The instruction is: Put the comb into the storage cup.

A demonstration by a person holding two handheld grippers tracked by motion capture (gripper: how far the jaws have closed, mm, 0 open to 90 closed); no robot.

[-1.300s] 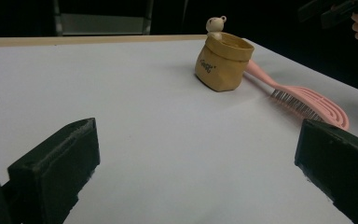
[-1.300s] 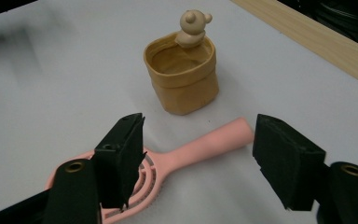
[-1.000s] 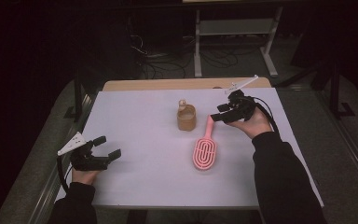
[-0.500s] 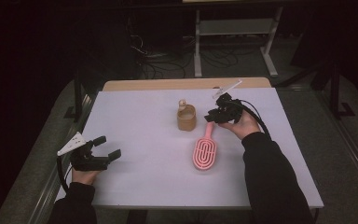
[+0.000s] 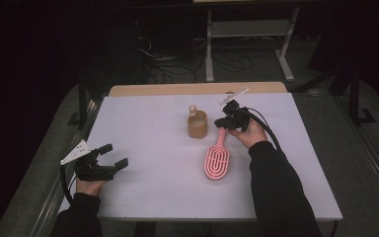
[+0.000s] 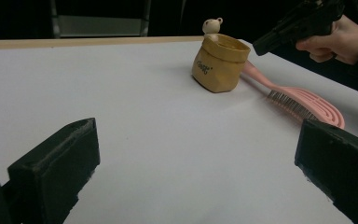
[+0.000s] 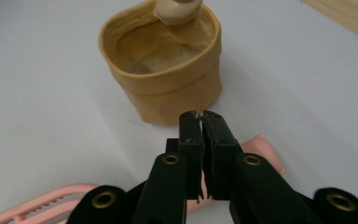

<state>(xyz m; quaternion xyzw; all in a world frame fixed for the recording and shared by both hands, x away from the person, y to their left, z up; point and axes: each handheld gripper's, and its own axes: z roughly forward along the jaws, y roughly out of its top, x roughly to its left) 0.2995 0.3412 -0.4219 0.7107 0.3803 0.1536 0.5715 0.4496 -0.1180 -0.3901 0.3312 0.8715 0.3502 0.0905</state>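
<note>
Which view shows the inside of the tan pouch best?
The right gripper view: it looks down into the tan pouch past its folded rim. The left gripper view shows its side and printed label; the high view shows it small, beside the pink brush.

Dark room, white table (image 5: 143,123), metal rack (image 5: 249,29)

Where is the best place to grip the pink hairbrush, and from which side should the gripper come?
Probably the thin handle, from above: it is narrow, lies flat and points toward the tan pouch, while the wide head would need much wider jaws. The right gripper is at the handle's end.
</note>
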